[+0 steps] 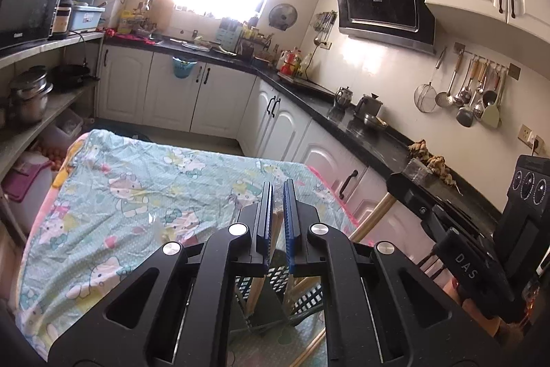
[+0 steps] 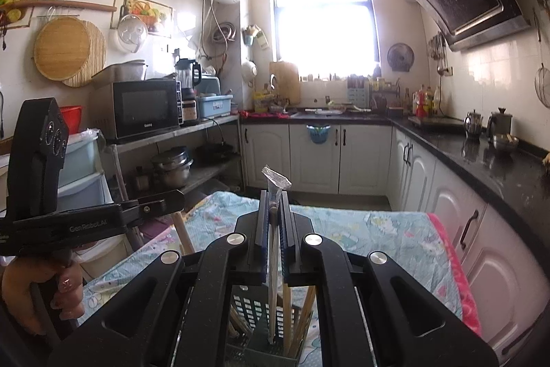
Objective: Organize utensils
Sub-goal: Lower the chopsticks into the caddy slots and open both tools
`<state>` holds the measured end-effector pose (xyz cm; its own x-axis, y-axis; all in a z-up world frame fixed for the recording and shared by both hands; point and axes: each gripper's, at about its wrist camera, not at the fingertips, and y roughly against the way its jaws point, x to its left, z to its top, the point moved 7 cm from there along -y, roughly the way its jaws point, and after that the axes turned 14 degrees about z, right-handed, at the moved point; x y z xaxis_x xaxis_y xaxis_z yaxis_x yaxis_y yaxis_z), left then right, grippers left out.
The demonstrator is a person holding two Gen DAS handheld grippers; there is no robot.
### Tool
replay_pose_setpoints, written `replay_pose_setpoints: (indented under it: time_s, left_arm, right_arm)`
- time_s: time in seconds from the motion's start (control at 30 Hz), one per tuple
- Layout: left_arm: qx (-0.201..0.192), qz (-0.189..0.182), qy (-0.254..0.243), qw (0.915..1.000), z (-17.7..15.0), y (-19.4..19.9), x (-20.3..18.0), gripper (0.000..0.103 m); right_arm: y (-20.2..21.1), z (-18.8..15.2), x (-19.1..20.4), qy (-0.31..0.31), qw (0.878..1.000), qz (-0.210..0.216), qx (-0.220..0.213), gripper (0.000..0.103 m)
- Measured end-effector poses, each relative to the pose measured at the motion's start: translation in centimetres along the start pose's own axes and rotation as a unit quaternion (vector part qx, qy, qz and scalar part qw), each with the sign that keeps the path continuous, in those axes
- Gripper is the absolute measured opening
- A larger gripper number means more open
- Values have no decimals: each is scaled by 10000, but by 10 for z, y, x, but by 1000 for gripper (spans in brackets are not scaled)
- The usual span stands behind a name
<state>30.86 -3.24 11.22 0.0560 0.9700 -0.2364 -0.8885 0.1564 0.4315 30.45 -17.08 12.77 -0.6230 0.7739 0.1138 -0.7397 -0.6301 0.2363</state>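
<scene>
here the right claw [image 2: 274, 222] pinches pale plastic-wrapped chopsticks [image 2: 274, 250] over a dark slotted holder [image 2: 251, 308]; left claw [image 1: 277, 212] nearly together.

Pale turquoise cartoon-cat tablecloth [image 1: 144, 181] with pink edge, dark green perforated utensil holder [image 2: 247, 308], black countertop [image 1: 364, 133]
</scene>
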Motion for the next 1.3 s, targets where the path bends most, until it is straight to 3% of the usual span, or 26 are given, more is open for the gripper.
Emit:
replay_pose_setpoints:
  time_s: [0.33,0.4,0.43,0.5,0.7,1.13,1.3]
  left_arm:
    - [185,3,32,9998,-23,-7,8,4]
    - [220,7,41,9997,-26,-6,9,5]
    - [232,9,46,9997,-27,-6,10,6]
    - [251,16,70,9997,-28,-5,12,11]
    - [232,46,100,9997,-30,5,17,29]
    - [28,110,228,9997,-28,40,29,86]
    - [-2,115,335,9994,-32,54,36,92]
  right_arm:
    - [-15,-26,-2,-144,9993,-80,323,6]
    - [-16,-30,-2,-155,9991,-109,391,13]
    - [-15,-31,-2,-165,9990,-114,398,22]
    - [-15,-34,-1,-175,9989,-108,424,25]
    - [-7,-38,-4,-236,9985,-126,485,36]
    - [20,-36,5,-249,9988,-47,426,55]
    - [32,-34,13,-192,9990,1,400,59]
